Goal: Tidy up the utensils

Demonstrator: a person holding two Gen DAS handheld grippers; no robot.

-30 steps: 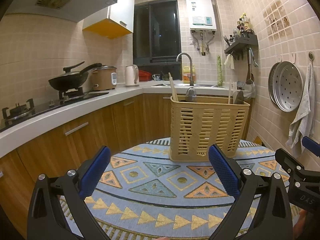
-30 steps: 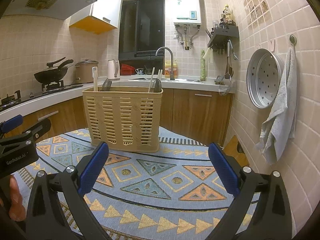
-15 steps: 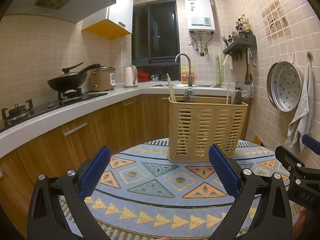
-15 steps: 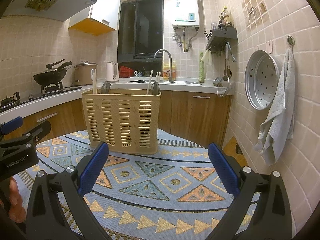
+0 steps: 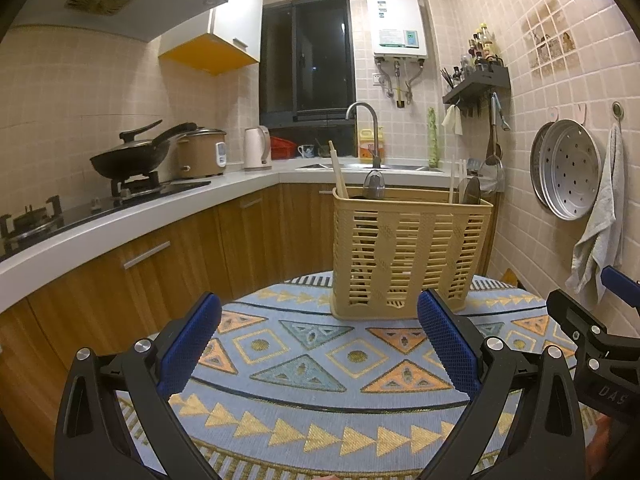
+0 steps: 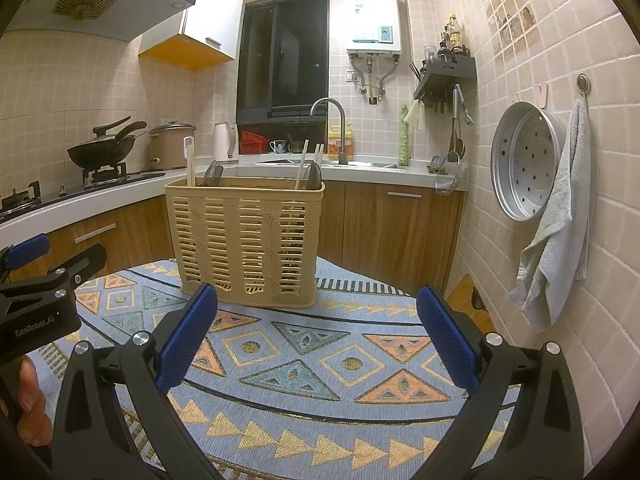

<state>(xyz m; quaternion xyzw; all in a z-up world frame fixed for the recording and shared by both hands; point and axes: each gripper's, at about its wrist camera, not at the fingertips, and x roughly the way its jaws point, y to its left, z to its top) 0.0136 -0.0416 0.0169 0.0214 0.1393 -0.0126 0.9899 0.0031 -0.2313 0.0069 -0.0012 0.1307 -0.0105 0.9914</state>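
A beige slotted utensil basket [image 5: 408, 252] stands upright at the far side of a round table with a patterned cloth [image 5: 320, 376]; it also shows in the right wrist view [image 6: 244, 240]. Chopsticks [image 5: 338, 170], dark spoons [image 5: 374, 184] and more chopsticks [image 5: 456, 180] stick out of it. My left gripper [image 5: 320, 344] is open and empty, a short way in front of the basket. My right gripper [image 6: 316, 340] is open and empty, to the right of the left one, also in front of the basket.
A kitchen counter [image 5: 120, 216] with a wok [image 5: 128, 156], rice cooker [image 5: 202, 152] and kettle [image 5: 256, 148] runs along the left and back. A steamer tray [image 6: 524, 160] and towel [image 6: 560, 232] hang on the right wall.
Both grippers have drawn back a little from the basket, which looks slightly smaller and farther. Both stay open and empty.
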